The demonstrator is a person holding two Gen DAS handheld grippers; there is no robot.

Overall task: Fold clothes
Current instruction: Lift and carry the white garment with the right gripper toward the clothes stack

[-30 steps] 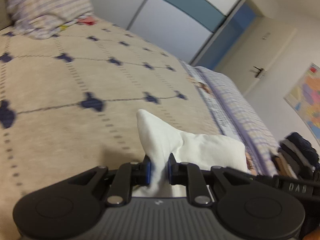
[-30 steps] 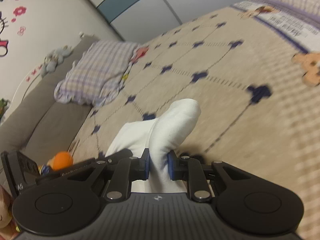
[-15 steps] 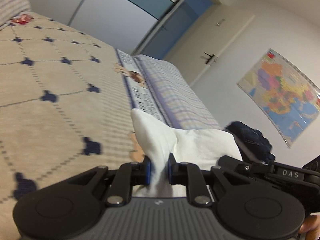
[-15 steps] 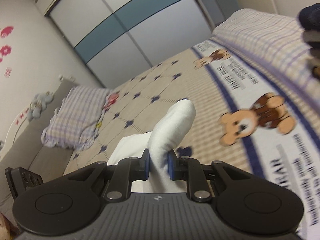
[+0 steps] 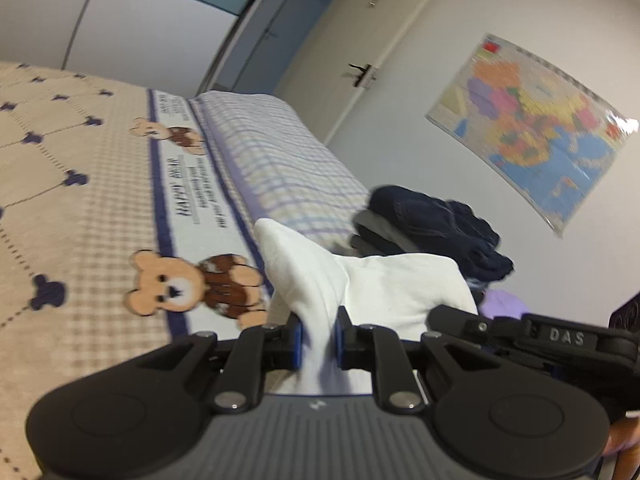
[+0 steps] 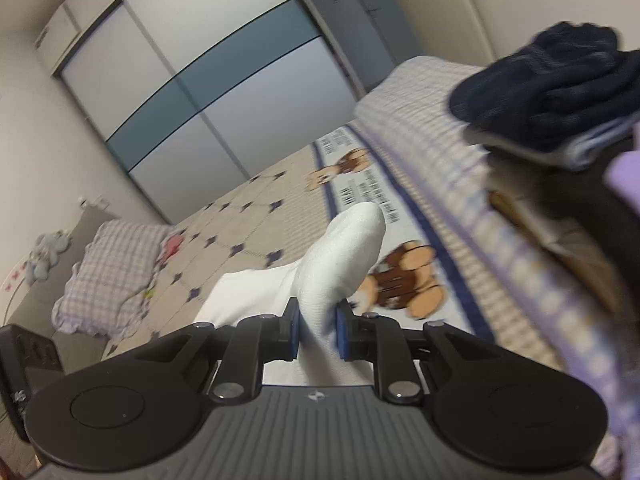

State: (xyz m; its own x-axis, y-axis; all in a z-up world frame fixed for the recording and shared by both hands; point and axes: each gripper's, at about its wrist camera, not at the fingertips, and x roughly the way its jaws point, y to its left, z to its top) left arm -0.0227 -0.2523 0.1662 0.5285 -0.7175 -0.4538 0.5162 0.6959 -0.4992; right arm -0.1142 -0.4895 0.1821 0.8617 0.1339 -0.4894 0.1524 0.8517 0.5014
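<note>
The left gripper (image 5: 318, 338) points slightly downward, its blue-padded fingers (image 5: 296, 340) pinched nearly together on white cloth (image 5: 320, 280). The right gripper (image 6: 317, 334) is angled much the same, its jaws likewise clamped on a bunched fold of that cloth.

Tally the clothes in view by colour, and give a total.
White: 1, the white garment pinched by both the left gripper and the right gripper.
Navy: 1, the dark folded piece on top of the pile.
Grey: 1, the grey layer under it.
Lilac: 1, the lilac piece, partly hidden.
Total: 4.
</note>
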